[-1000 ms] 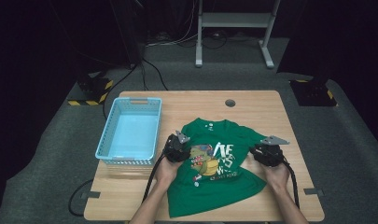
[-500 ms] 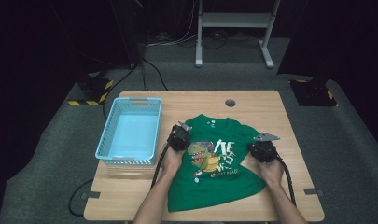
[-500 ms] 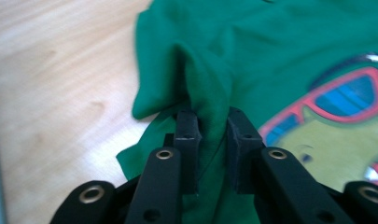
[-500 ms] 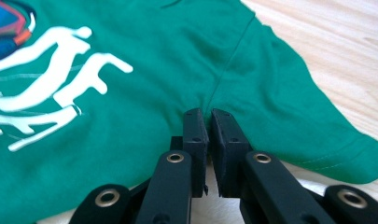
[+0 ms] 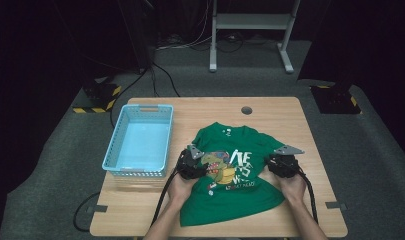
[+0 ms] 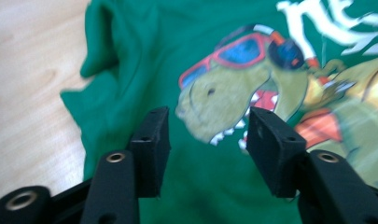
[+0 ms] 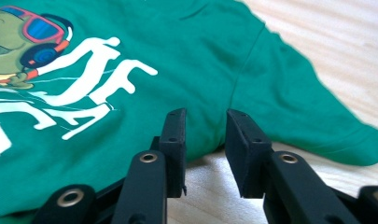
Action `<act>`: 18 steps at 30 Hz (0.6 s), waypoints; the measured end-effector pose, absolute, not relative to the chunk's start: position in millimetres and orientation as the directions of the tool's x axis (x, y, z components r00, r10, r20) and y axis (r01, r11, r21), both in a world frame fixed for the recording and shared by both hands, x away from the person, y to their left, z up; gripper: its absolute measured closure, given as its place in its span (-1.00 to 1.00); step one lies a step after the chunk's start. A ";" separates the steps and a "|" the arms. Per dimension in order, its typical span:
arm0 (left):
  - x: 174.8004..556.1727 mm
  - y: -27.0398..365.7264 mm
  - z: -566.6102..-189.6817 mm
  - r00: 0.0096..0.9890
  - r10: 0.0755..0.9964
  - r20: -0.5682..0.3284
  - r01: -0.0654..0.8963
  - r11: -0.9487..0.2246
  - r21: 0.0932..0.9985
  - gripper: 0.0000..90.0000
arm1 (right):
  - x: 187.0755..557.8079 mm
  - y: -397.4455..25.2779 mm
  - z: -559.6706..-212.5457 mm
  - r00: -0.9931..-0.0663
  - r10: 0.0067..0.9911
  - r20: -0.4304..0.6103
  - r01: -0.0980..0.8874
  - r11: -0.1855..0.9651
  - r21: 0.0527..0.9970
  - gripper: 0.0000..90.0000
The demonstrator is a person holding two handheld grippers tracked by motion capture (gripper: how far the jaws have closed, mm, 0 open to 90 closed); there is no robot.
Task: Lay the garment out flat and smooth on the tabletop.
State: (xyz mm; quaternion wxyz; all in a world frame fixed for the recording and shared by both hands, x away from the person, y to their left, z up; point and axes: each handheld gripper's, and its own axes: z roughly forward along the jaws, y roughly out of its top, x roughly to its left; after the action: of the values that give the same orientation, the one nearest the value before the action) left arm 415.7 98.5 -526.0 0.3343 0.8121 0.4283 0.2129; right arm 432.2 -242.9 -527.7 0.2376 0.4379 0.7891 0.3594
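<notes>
While both hands sit low over the table [image 5: 300,107], the green t-shirt [image 5: 240,200] lies flat, print side up, on the right-centre of the wooden top, collar toward the far edge, hem toward the person.

Left gripper [image 5: 194,167]: over the shirt's left side, next to the dinosaur print [image 5: 217,167]. In the left gripper view its jaws are spread wide, nothing between them, the left gripper [image 6: 207,135] hovering above the dinosaur's head and mouth. The left sleeve [image 6: 100,42] is bunched and folded in toward the body, bare wood beside it. Can't tell if the jaw tips touch the cloth.

Right gripper [image 5: 282,164]: at the shirt's right edge, by the right sleeve [image 5: 285,150]. In the right gripper view its jaws stand partly apart, narrower gap than the left, no fabric pinched. The right gripper [image 7: 205,140] points at the side seam under the sleeve [image 7: 317,121], where the shirt edge meets the wood. The sleeve fans out flat to the right in that view. White lettering [image 7: 84,88] is off to the left of the jaws.

Blue plastic basket [image 5: 140,172]: on the left part of the table, just beside the shirt, not touching it. Near the left gripper, apart from it.

A cable trails from each gripper back toward the person.
</notes>
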 end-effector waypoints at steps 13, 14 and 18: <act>417.8 107.3 -543.6 0.490 0.871 0.028 0.544 -0.330 0.771 -0.09 | 434.8 -238.2 -538.7 -0.529 0.847 -0.047 0.536 0.377 0.755 0.94; 417.8 107.3 -543.6 0.490 0.871 0.028 0.544 -0.331 0.771 -0.10 | 435.0 -237.8 -538.3 -0.530 0.847 -0.040 0.536 0.371 0.759 0.95; 417.6 107.1 -543.6 0.488 0.872 0.029 0.544 -0.330 0.771 -0.11 | 434.7 -235.5 -533.2 -0.536 0.843 -0.039 0.521 0.367 0.771 0.97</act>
State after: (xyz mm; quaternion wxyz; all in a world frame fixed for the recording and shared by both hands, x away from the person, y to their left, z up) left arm 417.6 107.1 -543.6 0.3613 0.7833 0.4520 0.2270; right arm 434.7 -235.5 -533.2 0.2210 0.4281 0.7965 0.3653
